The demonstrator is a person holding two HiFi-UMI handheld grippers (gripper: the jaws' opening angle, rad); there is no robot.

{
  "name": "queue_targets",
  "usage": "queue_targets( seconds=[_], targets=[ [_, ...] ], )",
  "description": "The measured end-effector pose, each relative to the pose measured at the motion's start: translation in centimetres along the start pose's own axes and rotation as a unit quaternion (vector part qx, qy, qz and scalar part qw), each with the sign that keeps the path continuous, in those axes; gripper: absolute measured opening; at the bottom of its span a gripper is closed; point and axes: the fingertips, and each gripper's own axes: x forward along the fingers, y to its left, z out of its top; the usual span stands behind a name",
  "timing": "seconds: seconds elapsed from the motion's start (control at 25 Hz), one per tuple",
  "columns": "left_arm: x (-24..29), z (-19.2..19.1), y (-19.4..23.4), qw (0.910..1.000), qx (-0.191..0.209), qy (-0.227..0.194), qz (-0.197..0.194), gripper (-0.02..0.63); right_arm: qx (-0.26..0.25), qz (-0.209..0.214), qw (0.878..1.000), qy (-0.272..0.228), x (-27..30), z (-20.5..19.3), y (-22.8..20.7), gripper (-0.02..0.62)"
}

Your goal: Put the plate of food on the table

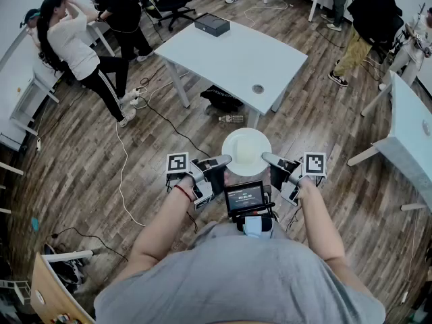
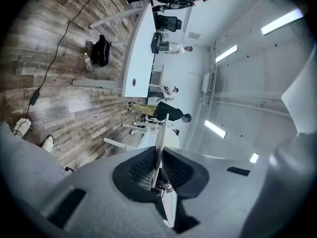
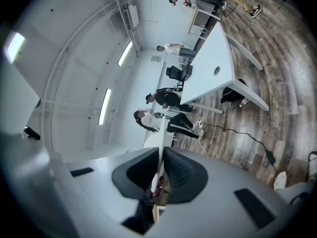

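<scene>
I am holding the plate (image 1: 247, 151) level in the air, short of the bench (image 1: 236, 56), with the left hand-held gripper (image 1: 223, 160) and right hand-held gripper (image 1: 268, 158) each clenching an opposite rim, so nothing is sliding off.

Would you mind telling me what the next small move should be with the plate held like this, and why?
Probably carry the plate forward, kept level, toward the white table. The left gripper and right gripper clamp opposite rims, and the plate hangs above the wood floor, short of the tabletop.
</scene>
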Motion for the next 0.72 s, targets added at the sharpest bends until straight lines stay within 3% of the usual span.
queue_targets(
  seconds=[0.24, 0.72],
  targets=[
    [0.07, 0.07, -0.14, 1.0, 0.004, 0.004, 0.001, 0.038, -0.001, -0.001, 1.0, -0.001, -0.03, 0.09, -0.01, 0.051],
    [0.4, 0.06, 0.38, 0.9999, -0.004, 0.006, 0.008, 0.038, 0.043, 0.015, 0.999, -0.022, -0.27, 0.24, -0.11, 0.052]
  ],
)
